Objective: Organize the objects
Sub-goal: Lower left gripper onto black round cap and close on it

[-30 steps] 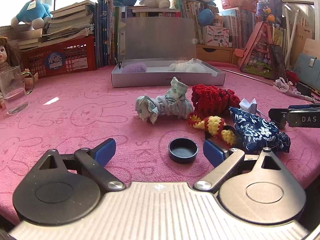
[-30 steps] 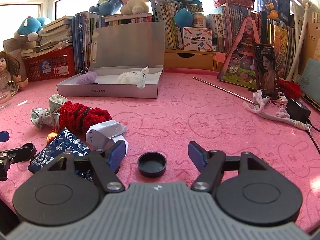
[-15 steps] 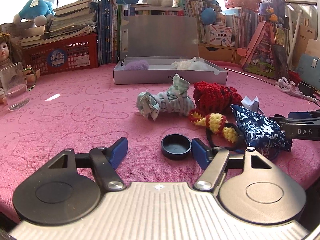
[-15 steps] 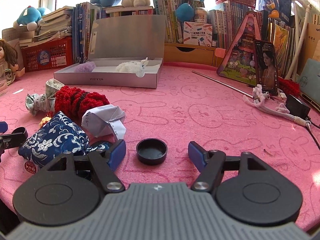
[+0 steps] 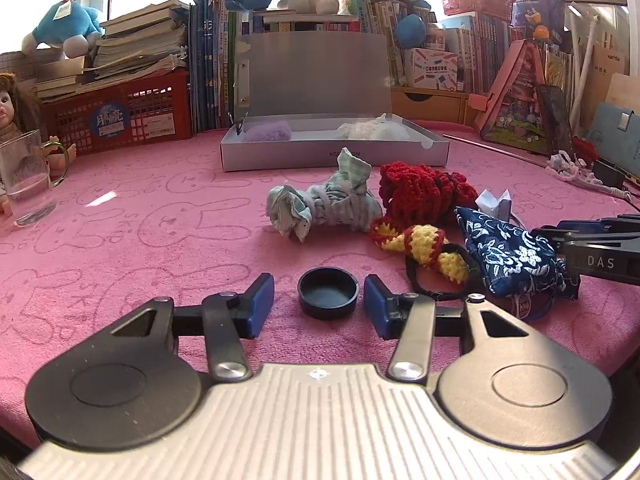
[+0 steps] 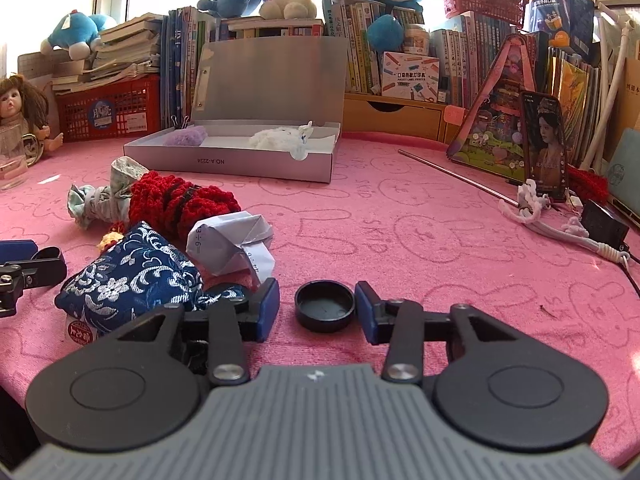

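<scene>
A black round cap (image 5: 328, 293) lies on the pink cloth between the open fingers of my left gripper (image 5: 319, 302), the right pad nearly touching it. A second black cap (image 6: 325, 306) lies between the open fingers of my right gripper (image 6: 317, 306). A blue floral pouch (image 5: 510, 258) (image 6: 132, 280), a red crochet piece (image 5: 420, 194) (image 6: 180, 202), a yellow-red crochet string (image 5: 420, 244), a pale green cloth bundle (image 5: 324, 208) (image 6: 100, 200) and a folded paper (image 6: 234, 246) lie in a heap. An open grey box (image 5: 332, 154) (image 6: 240, 166) holds a purple and a white fluffy item.
A glass mug (image 5: 28, 180) and a doll (image 6: 20, 104) stand at the far left. A red basket (image 5: 120, 116), books and plush toys line the back. A white cord (image 6: 560, 228), a charger (image 6: 604, 226) and a phone (image 6: 546, 152) lie at the right.
Both grippers have narrowed their fingers around their caps. The left gripper has shifted right so the cap sits between its pads. The right gripper has moved closer to the pouch and paper.
</scene>
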A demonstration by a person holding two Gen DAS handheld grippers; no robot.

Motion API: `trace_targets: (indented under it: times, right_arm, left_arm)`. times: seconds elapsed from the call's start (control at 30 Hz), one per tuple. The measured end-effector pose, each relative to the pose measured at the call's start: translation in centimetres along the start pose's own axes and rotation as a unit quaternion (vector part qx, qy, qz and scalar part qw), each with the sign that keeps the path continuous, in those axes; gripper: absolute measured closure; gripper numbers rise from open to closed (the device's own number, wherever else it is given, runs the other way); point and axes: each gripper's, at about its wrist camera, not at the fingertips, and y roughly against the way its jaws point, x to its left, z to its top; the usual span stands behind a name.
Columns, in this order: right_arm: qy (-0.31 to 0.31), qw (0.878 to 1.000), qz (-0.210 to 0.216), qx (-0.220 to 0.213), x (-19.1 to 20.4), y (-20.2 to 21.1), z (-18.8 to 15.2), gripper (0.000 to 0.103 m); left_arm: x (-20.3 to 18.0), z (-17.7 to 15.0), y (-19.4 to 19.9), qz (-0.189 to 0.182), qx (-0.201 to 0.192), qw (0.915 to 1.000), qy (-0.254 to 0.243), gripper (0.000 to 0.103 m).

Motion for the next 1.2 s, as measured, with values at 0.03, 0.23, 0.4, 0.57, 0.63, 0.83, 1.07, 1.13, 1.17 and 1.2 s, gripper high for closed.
trace_targets:
  times: [0.03,0.23,0.4,0.57,0.63,0.83,1.07,1.13,1.17,1.2]
  right_arm:
    - [0.002,1.000,0.000,-0.001,0.2,0.0,0.0,0.061]
    - [0.008,1.000,-0.001,-0.005,0.5,0.2,0.0,0.065]
    - [0.007,1.000,-0.007,-0.014,0.5,0.5,0.4,0.066]
    - [0.008,1.000,-0.009,-0.021,0.4,0.6,1.2,0.066]
    - [0.006,1.000,-0.009,-0.023,0.3,0.6,1.5,0.066]
    - [0.001,1.000,-0.008,-0.028,0.2,0.7,2.2,0.066]
    - [-0.006,1.000,-0.003,-0.029,0.0,0.4,3.1,0.066]
    - [-0.010,1.000,-0.002,-0.030,0.0,0.3,3.4,0.066]
    - [-0.011,0.999,-0.001,-0.030,0.0,0.2,3.5,0.066]
    - [-0.014,0.999,0.000,-0.030,0.0,0.2,3.6,0.066]
  left_arm:
    - [0.0,0.0,0.0,0.001,0.000,1.0000,0.000,0.047]
    - [0.2,0.1,0.2,0.004,-0.001,0.9999,0.010,0.063]
    - [0.8,0.5,0.2,0.011,0.000,0.9996,0.027,0.065]
    - [0.9,1.3,0.3,0.014,-0.009,0.9995,0.025,0.065]
    - [0.9,1.6,0.3,0.013,-0.013,0.9996,0.023,0.065]
    - [1.0,2.4,0.3,0.009,-0.020,0.9994,0.025,0.065]
    - [1.2,3.2,-0.1,0.005,-0.023,0.9993,0.028,0.065]
    - [1.1,3.5,-0.2,0.005,-0.025,0.9993,0.026,0.065]
    - [1.1,3.6,-0.2,0.005,-0.025,0.9993,0.026,0.065]
    - [1.1,3.7,-0.2,0.005,-0.026,0.9993,0.026,0.065]
